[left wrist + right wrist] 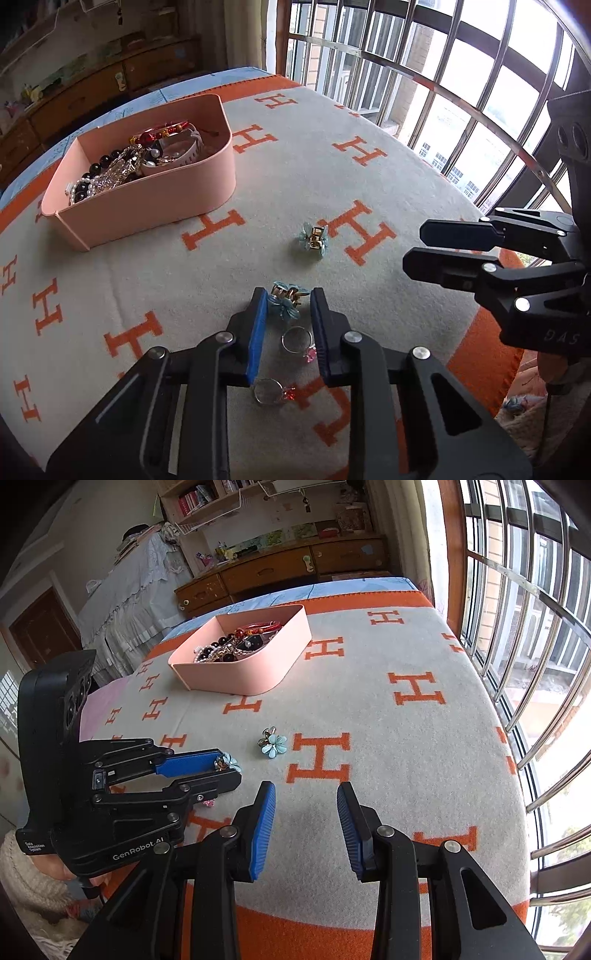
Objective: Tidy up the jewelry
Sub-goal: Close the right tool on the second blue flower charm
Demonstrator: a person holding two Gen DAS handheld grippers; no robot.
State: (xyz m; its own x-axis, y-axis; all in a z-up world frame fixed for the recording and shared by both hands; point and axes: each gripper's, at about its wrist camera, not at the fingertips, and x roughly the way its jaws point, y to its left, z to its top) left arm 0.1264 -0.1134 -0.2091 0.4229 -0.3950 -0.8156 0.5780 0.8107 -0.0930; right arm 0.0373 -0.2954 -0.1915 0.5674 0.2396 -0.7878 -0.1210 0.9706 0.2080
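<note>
My left gripper (288, 308) jaws narrow around the small blue flower earring (284, 303) on the orange-and-grey blanket (184, 295), bound for the pink plastic box (155, 199), while my right gripper (306, 830) jaws hang parted and empty.

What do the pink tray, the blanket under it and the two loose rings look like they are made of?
Pink tray: likely matte plastic, with smooth thin walls and soft sheen. Blanket: woven, fuzzy textile, grey with orange H letters. Rings: shiny silver-coloured bands, probably metal, one with a pink and one with a red translucent stone, glass or plastic.
</note>
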